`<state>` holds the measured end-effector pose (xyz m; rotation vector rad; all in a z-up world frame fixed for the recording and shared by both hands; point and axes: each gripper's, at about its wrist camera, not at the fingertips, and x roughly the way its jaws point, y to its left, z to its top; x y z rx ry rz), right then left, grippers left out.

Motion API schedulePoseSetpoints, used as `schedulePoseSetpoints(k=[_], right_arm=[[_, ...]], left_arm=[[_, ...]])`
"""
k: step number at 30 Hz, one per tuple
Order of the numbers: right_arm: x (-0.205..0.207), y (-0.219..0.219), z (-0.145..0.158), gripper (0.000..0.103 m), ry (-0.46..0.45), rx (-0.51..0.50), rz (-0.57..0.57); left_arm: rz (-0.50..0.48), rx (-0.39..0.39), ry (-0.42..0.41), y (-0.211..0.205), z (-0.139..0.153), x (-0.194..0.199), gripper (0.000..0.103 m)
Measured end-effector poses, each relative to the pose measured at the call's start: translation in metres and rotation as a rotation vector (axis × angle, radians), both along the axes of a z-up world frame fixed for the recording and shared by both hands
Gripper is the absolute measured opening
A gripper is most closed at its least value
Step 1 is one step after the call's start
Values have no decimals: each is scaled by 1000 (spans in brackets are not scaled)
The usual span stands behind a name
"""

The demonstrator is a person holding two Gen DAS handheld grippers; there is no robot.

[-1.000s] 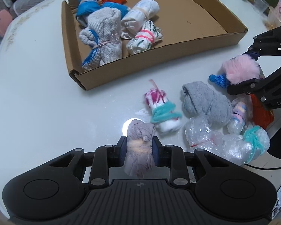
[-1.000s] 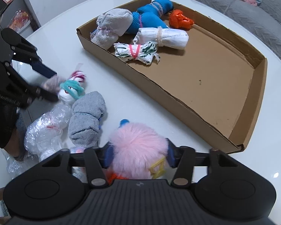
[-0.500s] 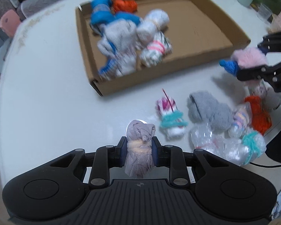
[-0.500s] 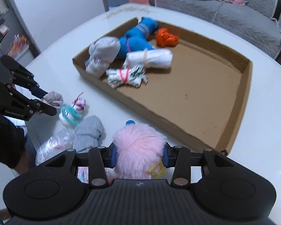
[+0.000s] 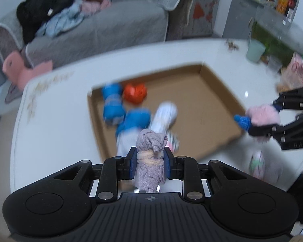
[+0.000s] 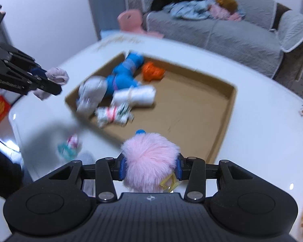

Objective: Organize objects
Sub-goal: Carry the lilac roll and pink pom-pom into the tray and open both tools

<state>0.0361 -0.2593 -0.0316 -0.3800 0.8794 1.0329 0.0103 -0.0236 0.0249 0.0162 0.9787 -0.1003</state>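
Left gripper (image 5: 149,160): black two-finger tool with blue pads, clamped on a lilac-grey knitted cloth bundle (image 5: 150,158) tied at its waist with a pale band. The bundle stands upright between the pads, its knotted top above the fingertips, its lower end hanging below them. In the right wrist view the same gripper (image 6: 48,80) is seen from the side above the white round table (image 6: 262,125), just outside the box's left corner, the bundle (image 6: 56,76) sticking out beyond the fingers.

Right gripper (image 6: 149,166): same make, jaws closed on a fluffy pink pompom ball with a small blue knitted tip (image 6: 149,161). The fur fills the gap between the pads and spills over them; the blue tip points forward. A yellow tag shows under the fur on the right. The jaws closed further within the last second and have since held level, the ball between them throughout. From the left wrist view this gripper (image 5: 258,121) hovers beside the box's right corner, the ball (image 5: 260,117) clear of the table.

Shallow brown cardboard box (image 6: 230,109): on the table, open-topped. Contents, grouped at its left end: blue rolled cloth (image 6: 125,72), orange bundle (image 6: 151,72), white roll tied with a band (image 6: 135,96), white-grey towel bundle (image 6: 91,94), small white printed bundle with a pink band (image 6: 113,115). The right half is bare cardboard.

On the table outside the box, blurred: a small bundle with a teal band (image 6: 68,147).
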Motion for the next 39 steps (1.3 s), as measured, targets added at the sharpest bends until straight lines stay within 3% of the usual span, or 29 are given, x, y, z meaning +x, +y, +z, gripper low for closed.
schedulePoseSetpoints(k=[8,19,29,39], right_arm=[[52,19,23,40,-60,84,-101],[110,62,-3,40,-58,109,-126],[135,80,-40,40,12,68,-145],[132,83,-49,40,50,53,-156]], left_arm=[[4,-43,-48,-2,8,68,32],[-36,-61,-11,-23,-42,147,32],[-59,-15,31,-36,-88,166,32],[-65,10,43,-31,-102,168,33]])
